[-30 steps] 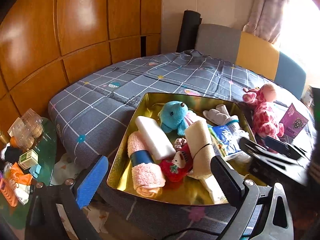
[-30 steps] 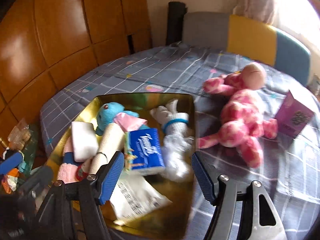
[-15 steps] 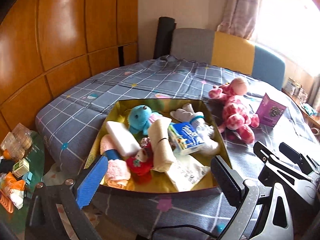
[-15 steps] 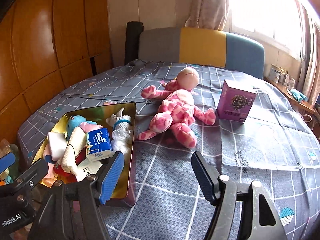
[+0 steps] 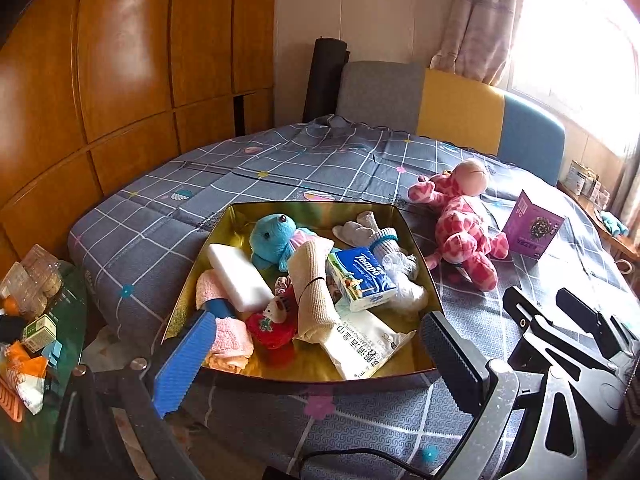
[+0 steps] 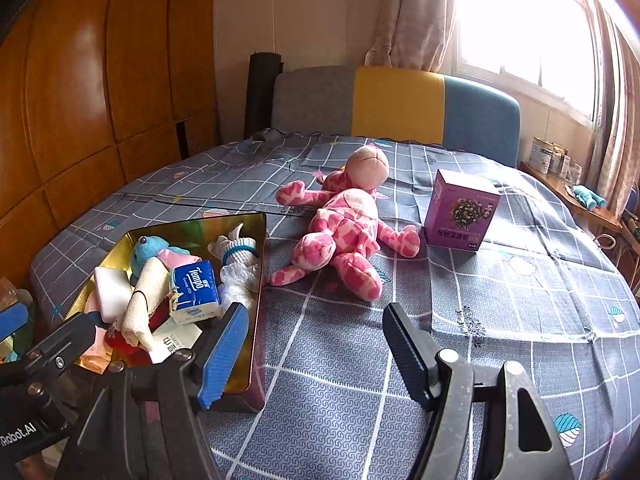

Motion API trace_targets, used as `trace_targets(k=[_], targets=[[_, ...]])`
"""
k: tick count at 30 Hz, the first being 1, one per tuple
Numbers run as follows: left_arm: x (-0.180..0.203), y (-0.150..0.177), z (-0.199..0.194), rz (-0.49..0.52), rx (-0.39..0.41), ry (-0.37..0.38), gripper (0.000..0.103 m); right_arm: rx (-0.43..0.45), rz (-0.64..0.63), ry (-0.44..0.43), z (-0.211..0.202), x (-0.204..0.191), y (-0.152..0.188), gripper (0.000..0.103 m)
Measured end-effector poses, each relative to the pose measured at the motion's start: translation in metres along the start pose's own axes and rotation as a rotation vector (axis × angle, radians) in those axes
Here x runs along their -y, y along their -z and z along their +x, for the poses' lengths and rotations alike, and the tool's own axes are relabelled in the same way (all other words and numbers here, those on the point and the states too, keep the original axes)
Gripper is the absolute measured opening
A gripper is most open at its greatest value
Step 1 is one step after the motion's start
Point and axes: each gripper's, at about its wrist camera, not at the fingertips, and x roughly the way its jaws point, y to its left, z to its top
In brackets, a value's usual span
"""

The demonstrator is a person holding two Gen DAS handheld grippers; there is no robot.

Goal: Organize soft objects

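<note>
A gold tray [image 5: 416,248] [image 6: 258,280] lies on the bed and holds soft things: a blue plush [image 5: 274,238], a white sponge [image 5: 238,276], pink towels [image 5: 230,340], a rolled bandage [image 5: 314,292], a Tempo tissue pack [image 5: 360,278] [image 6: 194,292], a wipes pack [image 5: 362,350] and a grey sock [image 5: 372,234]. A pink spotted plush [image 5: 462,228] [image 6: 344,232] lies on the bed to the right of the tray. My left gripper [image 5: 316,360] is open and empty before the tray's near edge. My right gripper [image 6: 314,354] is open and empty, short of the pink plush.
A purple box [image 6: 460,212] [image 5: 534,232] stands right of the pink plush. The bed has a grey checked cover [image 6: 500,320] and a grey, yellow and blue headboard [image 6: 396,104]. A glass side table [image 5: 36,320] with clutter is at the left. Wooden wall panels [image 5: 120,80] stand behind.
Both grippers have drawn back and up from the tray. The right one has swung right, so the pink plush and purple box now sit ahead of it. Both stay open and empty.
</note>
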Motion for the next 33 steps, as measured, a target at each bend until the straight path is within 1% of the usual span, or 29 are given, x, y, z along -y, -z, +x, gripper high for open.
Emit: trace_targets(k=[33], targets=[[-0.0008, 0.0021, 0.0061, 0.001, -0.029, -0.002, 0.103, -0.018, 0.004, -0.007, 0.0032, -0.0011, 0.0036, 0.071]])
